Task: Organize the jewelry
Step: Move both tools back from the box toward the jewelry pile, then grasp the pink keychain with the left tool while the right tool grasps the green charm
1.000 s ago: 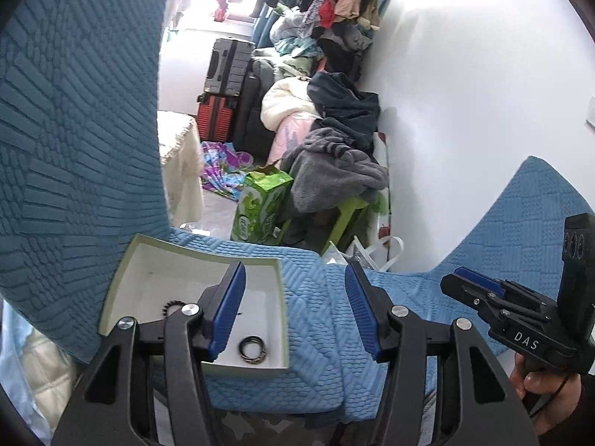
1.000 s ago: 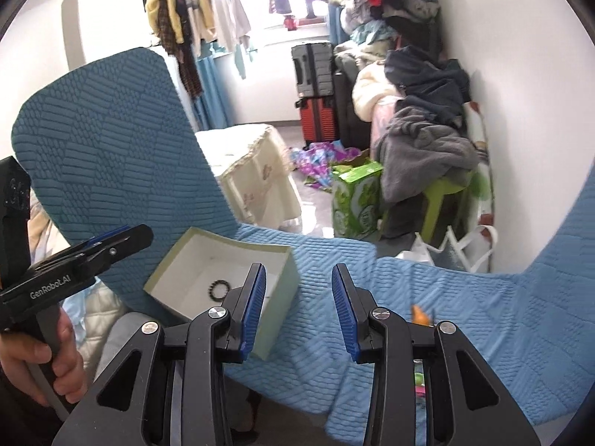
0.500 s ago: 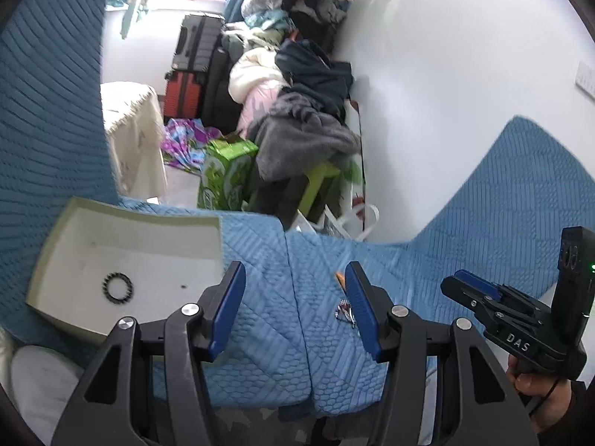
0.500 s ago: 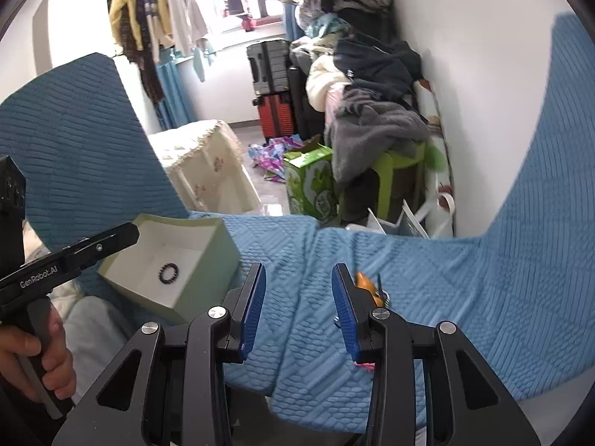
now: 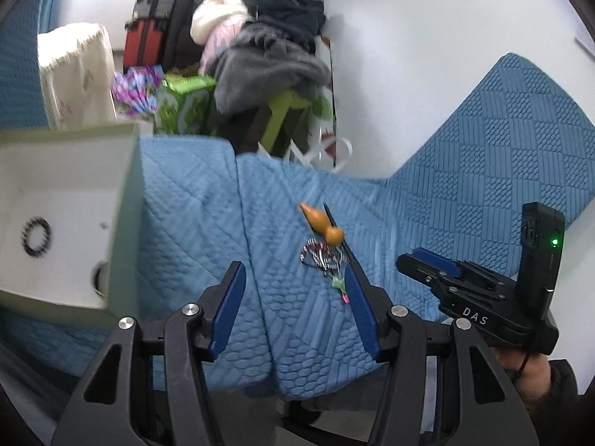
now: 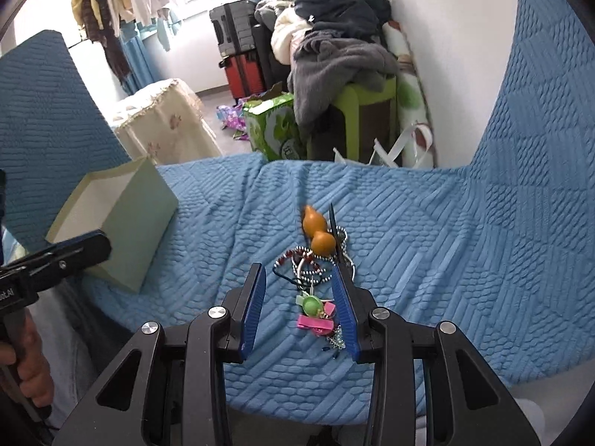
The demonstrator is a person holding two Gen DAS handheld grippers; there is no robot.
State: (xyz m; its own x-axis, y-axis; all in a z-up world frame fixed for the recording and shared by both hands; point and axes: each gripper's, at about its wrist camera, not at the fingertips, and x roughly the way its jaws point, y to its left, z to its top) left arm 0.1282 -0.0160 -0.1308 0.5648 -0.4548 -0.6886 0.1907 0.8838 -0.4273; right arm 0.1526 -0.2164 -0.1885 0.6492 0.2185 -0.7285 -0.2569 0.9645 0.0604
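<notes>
Surface: blue quilted textured sofa cover (image 6: 427, 230), stretched over the seat cushions, with a seam running front to back down the middle.
Room: pretty cluttered. Heap of grey and dark clothes (image 6: 334, 48) on a lime green plastic stool (image 6: 368, 111) against the white wall, green cardboard carton (image 6: 275, 126) on the floor past the seat's far edge, red and black suitcases (image 6: 238, 52) further back, cream lace-edged cloth (image 6: 163, 122) draped over something to the left.
Box: pale green open cardboard box with white inside (image 5: 126, 200), sitting at the left end of the seat, well apart from the pile.
In the box: black beaded bracelet (image 5: 35, 236) lying flat on the bottom, plus a ring-shaped thing near the box's front corner, mostly hidden.
Jewelry pile: tangle of beaded chains and cords (image 6: 312, 260) near the middle of the seat, small orange gourd-shaped pendant (image 6: 316, 230) at its far side, green round charm (image 6: 311, 304) and pink clip (image 6: 315, 322) at its near side.
Right gripper (image 6: 301, 297): blue-padded jaws spread wide, straddling the near part of the pile, gripping nothing.
Left gripper (image 5: 293, 297): also wide apart, nothing held, over the seat between box and pile, right pad just beside the chains.
</notes>
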